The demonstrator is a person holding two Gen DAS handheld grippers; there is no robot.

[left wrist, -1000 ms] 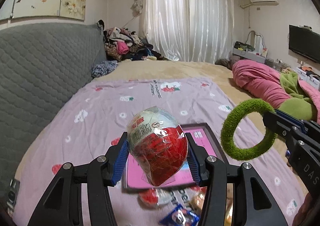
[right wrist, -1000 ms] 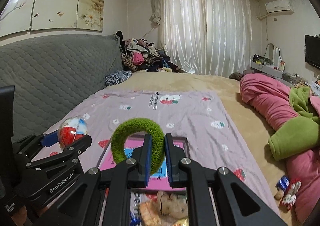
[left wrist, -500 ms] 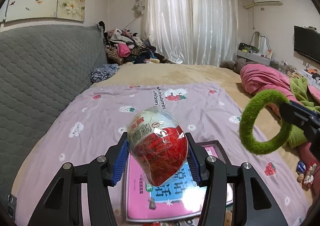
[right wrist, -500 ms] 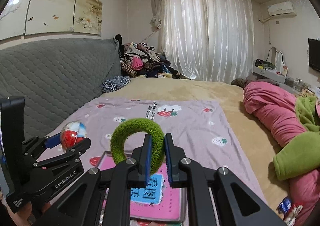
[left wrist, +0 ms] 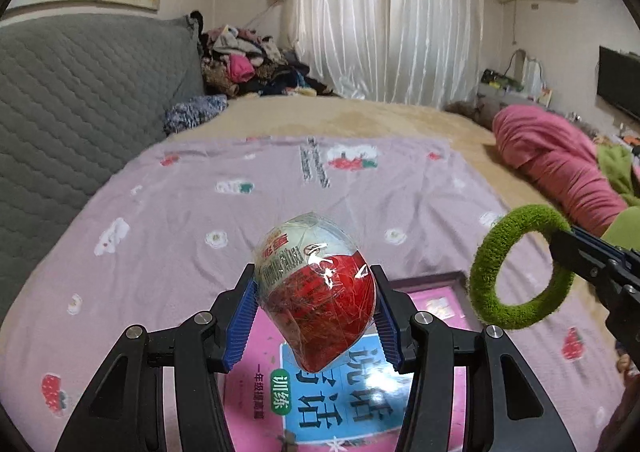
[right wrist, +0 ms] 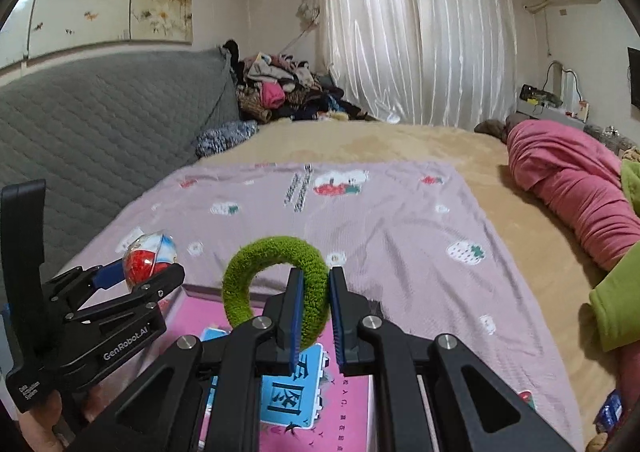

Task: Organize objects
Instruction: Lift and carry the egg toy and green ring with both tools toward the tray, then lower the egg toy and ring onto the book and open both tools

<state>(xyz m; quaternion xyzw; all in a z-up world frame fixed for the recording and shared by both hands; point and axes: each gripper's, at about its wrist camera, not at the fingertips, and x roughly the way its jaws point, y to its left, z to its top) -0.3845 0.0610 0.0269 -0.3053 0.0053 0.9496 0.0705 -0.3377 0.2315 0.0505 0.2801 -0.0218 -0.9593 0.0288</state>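
- Your left tool pinches the wrapped egg across its widest part, a blue pad on each side, above the pink book on the bed.
- The egg looks light, and I judge its shell rigid but thin. Its film wrap is glossy and crinkled, so it may slip. Hold it at the waist as you do now, not near the narrow tip, and squeeze no harder.
- Your right tool is pressed together on one side of the green fuzzy ring, which stands upright over the same book.
- The ring seems soft, light and grippy, and the pile squashes between the pads. One strand is hold enough, and it should not break if dropped.
- Both things hang clear of the purple sheet; nothing here shows where either belongs.
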